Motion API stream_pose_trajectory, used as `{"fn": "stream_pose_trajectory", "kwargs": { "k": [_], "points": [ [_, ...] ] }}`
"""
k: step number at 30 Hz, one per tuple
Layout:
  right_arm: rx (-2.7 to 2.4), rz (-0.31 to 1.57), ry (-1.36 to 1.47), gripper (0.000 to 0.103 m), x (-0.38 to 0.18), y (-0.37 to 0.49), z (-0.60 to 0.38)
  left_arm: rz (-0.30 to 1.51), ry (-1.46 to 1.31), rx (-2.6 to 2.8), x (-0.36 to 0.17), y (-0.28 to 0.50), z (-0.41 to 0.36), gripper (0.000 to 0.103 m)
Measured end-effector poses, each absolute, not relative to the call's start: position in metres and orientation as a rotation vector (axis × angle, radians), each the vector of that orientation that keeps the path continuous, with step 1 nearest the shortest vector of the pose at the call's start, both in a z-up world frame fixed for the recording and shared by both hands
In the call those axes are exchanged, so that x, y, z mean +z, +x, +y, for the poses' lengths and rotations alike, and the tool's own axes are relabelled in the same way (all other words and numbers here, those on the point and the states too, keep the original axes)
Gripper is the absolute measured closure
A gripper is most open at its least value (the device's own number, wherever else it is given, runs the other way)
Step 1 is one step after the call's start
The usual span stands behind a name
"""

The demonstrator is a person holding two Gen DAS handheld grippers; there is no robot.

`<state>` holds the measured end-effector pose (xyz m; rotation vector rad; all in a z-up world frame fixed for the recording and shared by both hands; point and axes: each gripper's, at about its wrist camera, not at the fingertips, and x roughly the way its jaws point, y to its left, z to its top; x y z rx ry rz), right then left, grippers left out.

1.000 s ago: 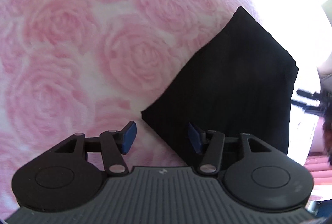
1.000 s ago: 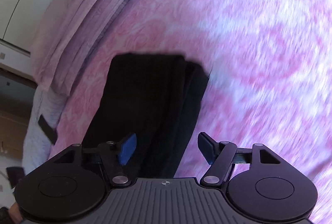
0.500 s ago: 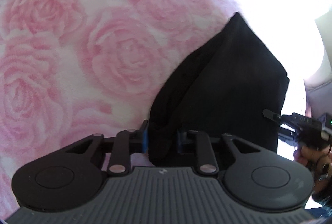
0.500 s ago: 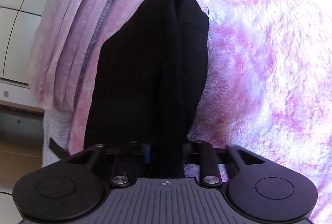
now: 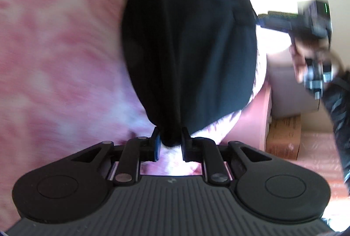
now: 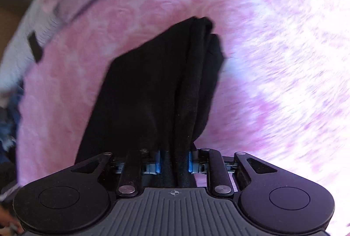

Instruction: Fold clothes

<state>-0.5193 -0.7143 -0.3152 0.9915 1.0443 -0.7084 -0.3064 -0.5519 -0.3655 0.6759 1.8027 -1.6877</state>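
Since one second earlier: both claws gone from spread wide over a flat cloth to clamped on it, cloth now raised off the blanket and gathered. Left gripper (image 5: 168, 144) narrow, pinching a bunched corner of the black garment (image 5: 188, 43); right gripper (image 6: 175, 161) gripping a thick multi-layer edge of the same garment (image 6: 153, 94), jaws easing apart slightly at this moment yet cloth pressed between the blue pads (image 6: 158, 162). Garment hanging from the two grips, far end trailing toward the pink rose-print blanket (image 6: 262, 39); whether that end touches, impossible to tell through the motion blur. Appearance: plain black, matte, fine weave, already doubled into several layers, long vertical creases running from each pinch. Handling, as judged: light, limp, no stiffness, prone to sagging between holds and to layers slipping apart if only the outer ply is caught; best taken at corners or along the folded edge, through all layers at once. Right gripper (image 5: 315, 17) also visible beyond the cloth, in a hand (image 5: 299, 61).
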Motion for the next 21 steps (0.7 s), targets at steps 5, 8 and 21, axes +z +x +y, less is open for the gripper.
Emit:
{"fn": "stream_pose_trajectory", "kwargs": {
  "k": [5, 8, 21],
  "points": [
    [-0.921, 0.912, 0.913, 0.059, -0.32, -0.549, -0.699, 1.638, 0.877, -1.768, -0.357, -0.313, -0.567, 0.082],
    [-1.046, 0.709, 0.97, 0.058, -0.32, -0.582, -0.661, 1.561, 0.89, -1.747, -0.354, -0.292, -0.593, 0.076],
    [-1.328, 0.145, 1.519, 0.029, -0.378, -0.642, -0.457, 0.877, 1.024, -2.073, -0.326, -0.32, -0.799, 0.044]
  ]
}}
